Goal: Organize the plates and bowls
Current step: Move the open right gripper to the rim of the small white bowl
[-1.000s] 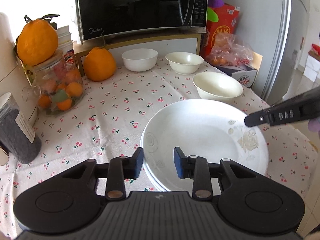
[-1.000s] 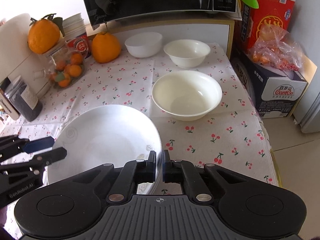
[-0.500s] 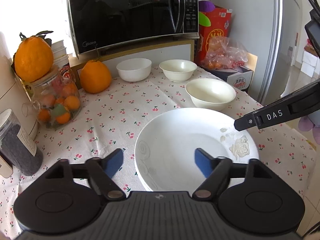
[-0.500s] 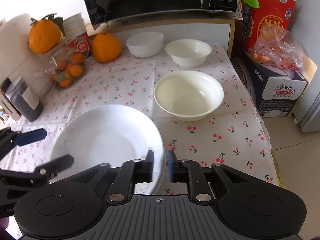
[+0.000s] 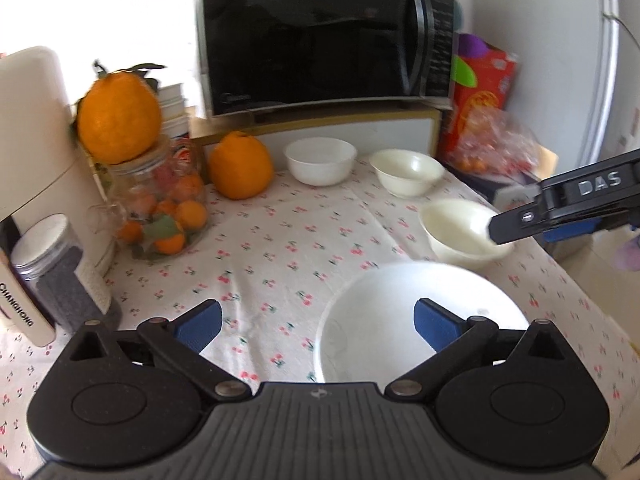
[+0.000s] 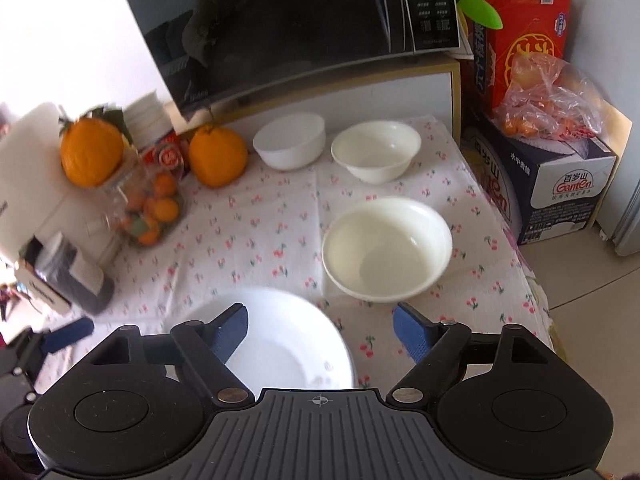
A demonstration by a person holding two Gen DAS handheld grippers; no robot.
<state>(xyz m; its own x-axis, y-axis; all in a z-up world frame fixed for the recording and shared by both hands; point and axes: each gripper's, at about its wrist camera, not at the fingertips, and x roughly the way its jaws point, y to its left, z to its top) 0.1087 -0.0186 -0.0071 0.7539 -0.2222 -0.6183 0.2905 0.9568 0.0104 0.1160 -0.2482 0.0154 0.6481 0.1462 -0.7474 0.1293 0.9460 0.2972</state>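
A white plate stack (image 5: 404, 312) (image 6: 276, 340) lies on the cherry-print tablecloth near the front edge. A large cream bowl (image 6: 386, 250) (image 5: 460, 232) sits behind it. A white bowl (image 6: 290, 146) (image 5: 320, 160) and a small cream bowl (image 6: 376, 156) (image 5: 406, 172) stand at the back. My left gripper (image 5: 318, 326) is open and empty above the plates' left side. My right gripper (image 6: 320, 330) is open and empty above the plates' right side; its fingers (image 5: 520, 222) show in the left wrist view.
A black microwave (image 5: 320, 36) stands on a shelf at the back. Two large oranges (image 5: 240, 168), a glass jar of small oranges (image 5: 160, 208) and a dark jar (image 5: 52, 276) line the left. Boxes and a fruit bag (image 6: 548, 108) sit off the right edge.
Both grippers opened wide, let go of the plate stack and pulled back and up. The plates stay on the cloth.
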